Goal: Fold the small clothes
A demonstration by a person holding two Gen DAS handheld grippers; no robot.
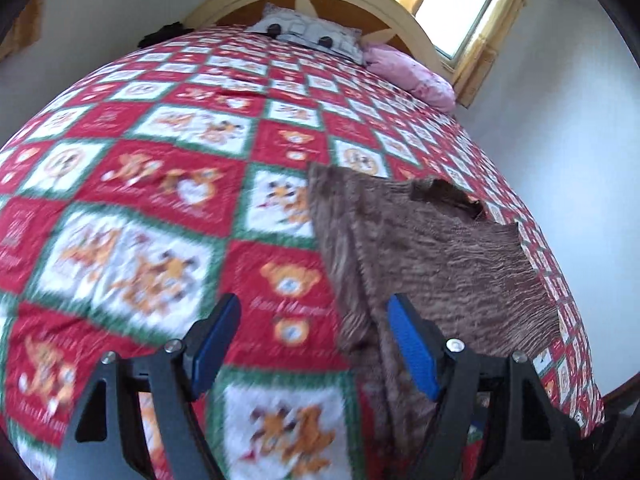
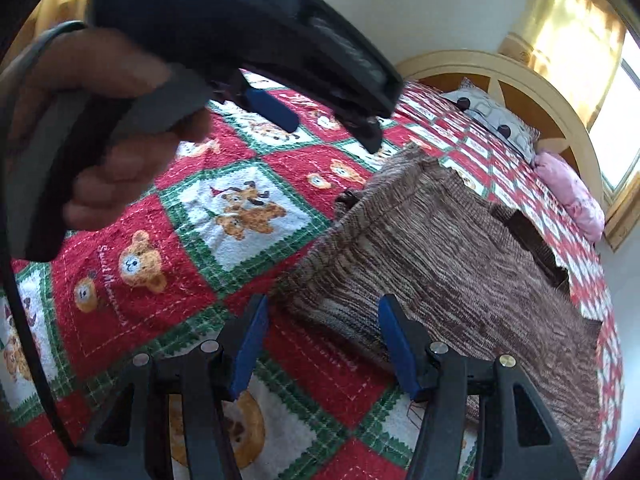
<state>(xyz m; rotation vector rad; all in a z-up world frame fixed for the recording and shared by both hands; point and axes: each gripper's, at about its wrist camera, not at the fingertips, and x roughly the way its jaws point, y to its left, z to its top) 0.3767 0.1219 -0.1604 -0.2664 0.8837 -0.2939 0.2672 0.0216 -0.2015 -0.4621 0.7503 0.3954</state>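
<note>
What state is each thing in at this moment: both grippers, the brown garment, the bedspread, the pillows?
Left gripper: open, nothing between its fingers.
Right gripper: open, holding nothing.
Brown knit garment: lying flat on the bed, one side folded over.
Bedspread: spread over the bed, under the garment.
Pink pillow: lying at the headboard.
Patterned pillow: propped against the headboard.

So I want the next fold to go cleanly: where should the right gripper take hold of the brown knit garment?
Probably the near hem corner of the brown knit garment, which lies flat on the quilt right before the open right gripper. Come in low from the near side, sliding one finger under the edge; the flat pose leaves nothing raised to pinch.
</note>
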